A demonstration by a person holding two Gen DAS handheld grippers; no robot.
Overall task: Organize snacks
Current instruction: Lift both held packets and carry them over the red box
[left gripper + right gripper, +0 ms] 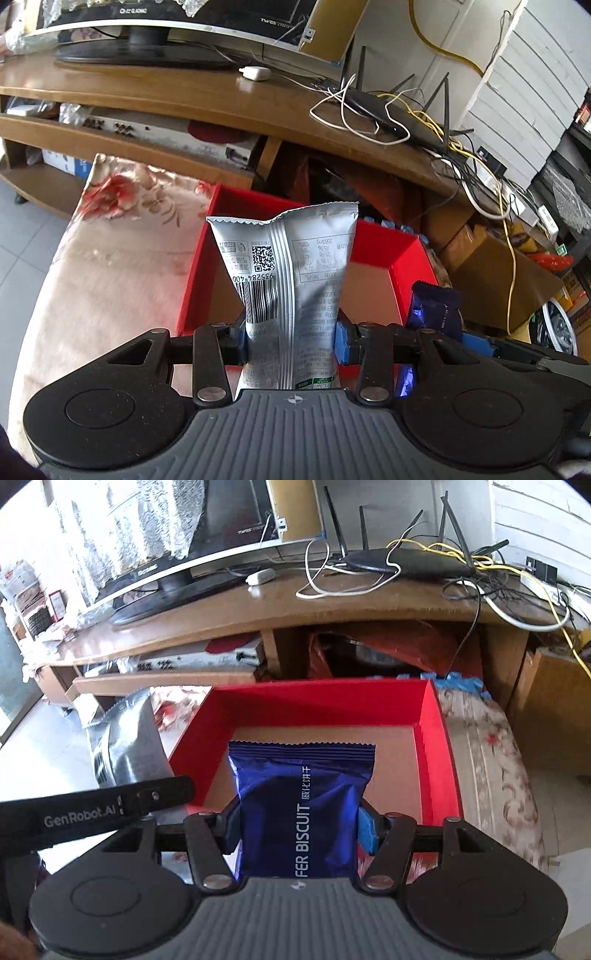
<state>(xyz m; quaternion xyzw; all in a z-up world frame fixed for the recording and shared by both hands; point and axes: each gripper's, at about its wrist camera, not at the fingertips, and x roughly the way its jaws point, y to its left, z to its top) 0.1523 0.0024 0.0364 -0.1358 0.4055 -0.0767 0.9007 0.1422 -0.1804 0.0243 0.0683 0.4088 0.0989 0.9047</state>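
— Above the red box (pixel 436 738) on a flowered cloth (pixel 110 258): the left hand-held gripper (pixel 291 332) pinches a silver snack pouch (pixel 291 266), the right hand-held gripper (pixel 299 827) pinches a blue packet (pixel 299 797). What could go wrong?

— Slick foil may slip from the pads, and the two packets, carried near each other, may collide or catch the box wall.

— Any writing?

— "FER BISCUIT" on the blue packet; "GenRobot.AI" on the left gripper's finger (pixel 110 805); a barcode and QR code on the silver.

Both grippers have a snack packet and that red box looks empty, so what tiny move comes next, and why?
Probably ease the right gripper forward and down, then let go. Its blue biscuit packet already hangs over the red box, whose floor is bare, while the left gripper holds the silver packet nearer the box's left wall.
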